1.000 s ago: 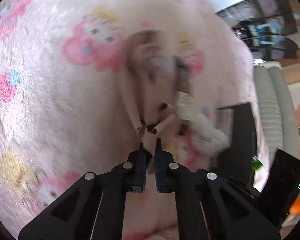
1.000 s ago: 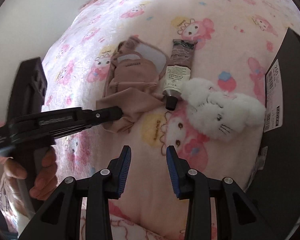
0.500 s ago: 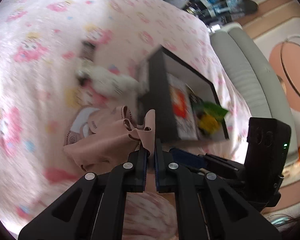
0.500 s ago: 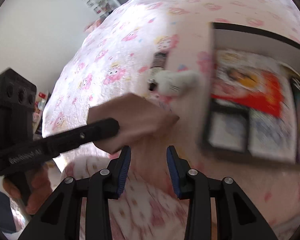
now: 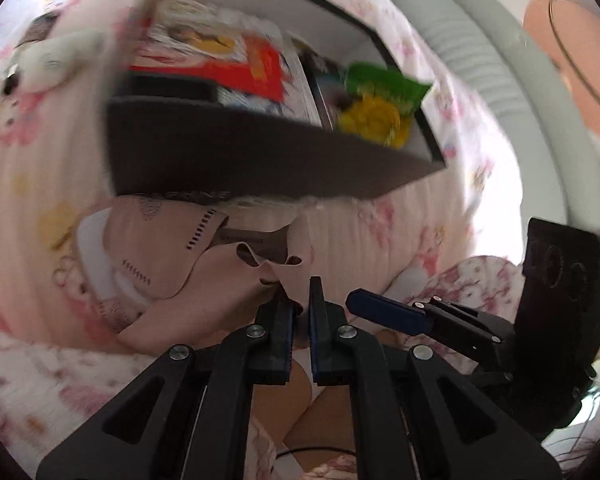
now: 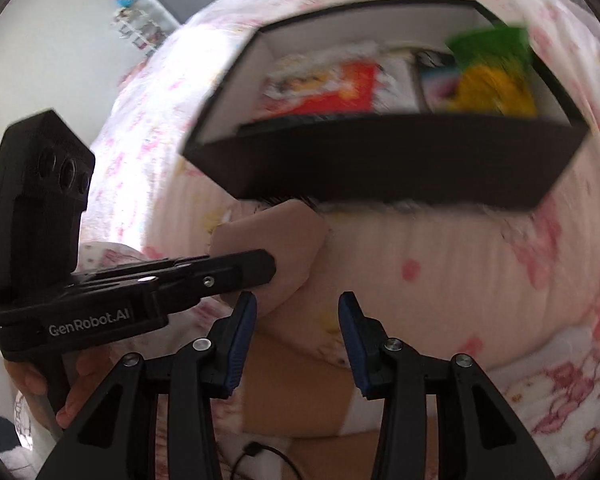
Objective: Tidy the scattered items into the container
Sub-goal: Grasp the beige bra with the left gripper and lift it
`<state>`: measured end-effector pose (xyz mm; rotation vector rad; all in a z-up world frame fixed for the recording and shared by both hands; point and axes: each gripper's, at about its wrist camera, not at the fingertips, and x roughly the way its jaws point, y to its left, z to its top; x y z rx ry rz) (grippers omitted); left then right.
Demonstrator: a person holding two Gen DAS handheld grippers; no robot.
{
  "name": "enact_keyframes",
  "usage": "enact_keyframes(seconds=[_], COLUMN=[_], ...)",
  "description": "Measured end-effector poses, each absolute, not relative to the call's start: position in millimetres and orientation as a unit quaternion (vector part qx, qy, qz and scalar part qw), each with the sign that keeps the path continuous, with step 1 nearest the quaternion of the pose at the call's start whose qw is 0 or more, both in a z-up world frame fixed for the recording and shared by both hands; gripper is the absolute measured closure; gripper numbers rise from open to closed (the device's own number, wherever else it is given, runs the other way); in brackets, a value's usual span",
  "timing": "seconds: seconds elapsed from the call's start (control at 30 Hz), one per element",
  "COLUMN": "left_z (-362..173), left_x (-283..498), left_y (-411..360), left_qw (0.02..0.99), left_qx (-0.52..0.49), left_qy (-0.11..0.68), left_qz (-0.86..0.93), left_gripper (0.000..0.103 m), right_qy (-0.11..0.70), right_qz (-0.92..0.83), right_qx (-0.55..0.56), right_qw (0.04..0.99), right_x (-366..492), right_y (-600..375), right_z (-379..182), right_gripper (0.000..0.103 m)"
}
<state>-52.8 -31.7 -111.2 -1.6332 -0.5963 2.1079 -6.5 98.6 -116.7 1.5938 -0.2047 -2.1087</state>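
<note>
- Left tool (image 5: 299, 308): jaws nearly closed, pinching a fold of the pink cloth (image 5: 172, 264); the cloth hangs at centre left of the left view, over the bed (image 5: 380, 240).
- Box (image 5: 260, 160) fills upper centre, directly ahead of and above the held cloth; its long axis runs left-right, opening facing up and away.
- Right tool (image 6: 296, 320): jaws wide apart, holding nothing.
- White plush toy (image 5: 48, 60) lies upper left, beside the box.
- Judgement: cloth must clear the near wall; left hand nearer.

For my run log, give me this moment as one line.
left gripper: shut on pink fabric pouch | right gripper: open, empty | black open box: pouch not yet inside
</note>
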Motion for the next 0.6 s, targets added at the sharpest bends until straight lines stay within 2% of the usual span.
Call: enact_keyframes(seconds=[0.07,0.13,0.2,0.27,0.43,0.6], left_z=[-110.6,-103.7,-92.4,-86.7,-93.7,-123.6], left_x=[-58.0,-60.1,-57.7,-55.9,-62.2,-76.1], left_y=[-19.0,-20.1,-32.9,-50.0,-82.9,-84.9], left_qw=[0.209,0.204,0.194,0.166,0.096,0.053], left_qx=[-0.591,-0.594,-0.583,-0.58,-0.588,-0.626], left_qy=[-0.187,-0.18,-0.175,-0.171,-0.183,-0.16], left_qz=[0.756,0.757,0.77,0.779,0.782,0.762], left_gripper=[0.097,0.089,0.072,0.065,0.064,0.057], right_qy=[-0.078,-0.073,-0.073,-0.084,-0.096,-0.091], right_qz=[-0.768,-0.769,-0.767,-0.762,-0.745,-0.736], right_qx=[0.589,0.591,0.593,0.595,0.604,0.635], right_qw=[0.237,0.232,0.233,0.242,0.267,0.214], right_x=[-10.8,-15.6,-20.4,-26.2,-51.0,-55.2], right_y=[103.7,105.4,106.7,106.3,85.6,90.7], right_z=[-124.9,-128.9,-131.6,-133.7,-152.8,-192.0], right_gripper=[0.065,0.064,0.065,0.063,0.057,0.057])
